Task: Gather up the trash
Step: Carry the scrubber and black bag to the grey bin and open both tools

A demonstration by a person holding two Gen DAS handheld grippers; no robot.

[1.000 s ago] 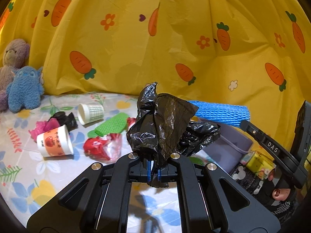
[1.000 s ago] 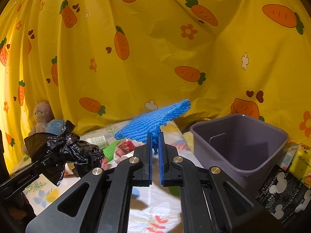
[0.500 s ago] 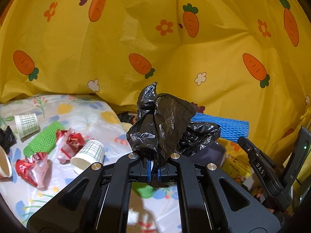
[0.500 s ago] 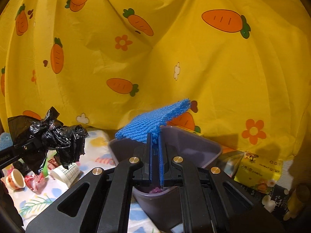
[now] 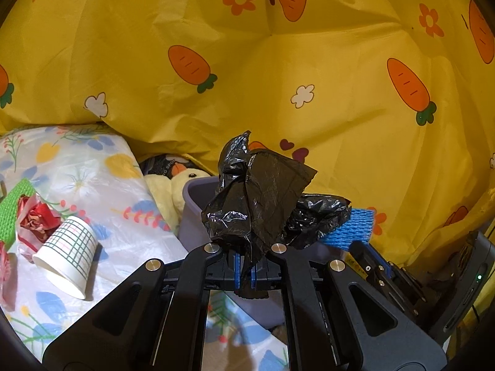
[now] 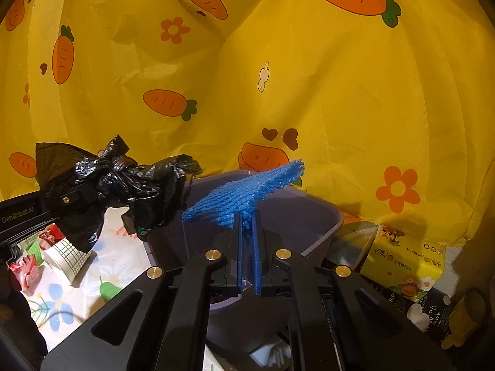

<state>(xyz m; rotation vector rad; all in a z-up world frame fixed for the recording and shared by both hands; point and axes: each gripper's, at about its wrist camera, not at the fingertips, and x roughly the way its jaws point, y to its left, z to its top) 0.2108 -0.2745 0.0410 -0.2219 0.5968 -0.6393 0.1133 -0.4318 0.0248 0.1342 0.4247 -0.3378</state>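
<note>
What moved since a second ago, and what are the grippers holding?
Both grippers swung from the littered table over to the purple bin. The left gripper stays shut on the black bag, the right gripper on the blue foam net. Nothing was let go.

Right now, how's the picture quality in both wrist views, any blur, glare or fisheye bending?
Left wrist view: sharp, no motion blur; dark fisheye corners; glare on the crinkled black bag in the left tongs; the paper cup is evenly lit. Right wrist view: also sharp; the yellow curtain bows with the lens and dims at the edges; the grey bin is shadowed inside under the blue foam net.
</note>
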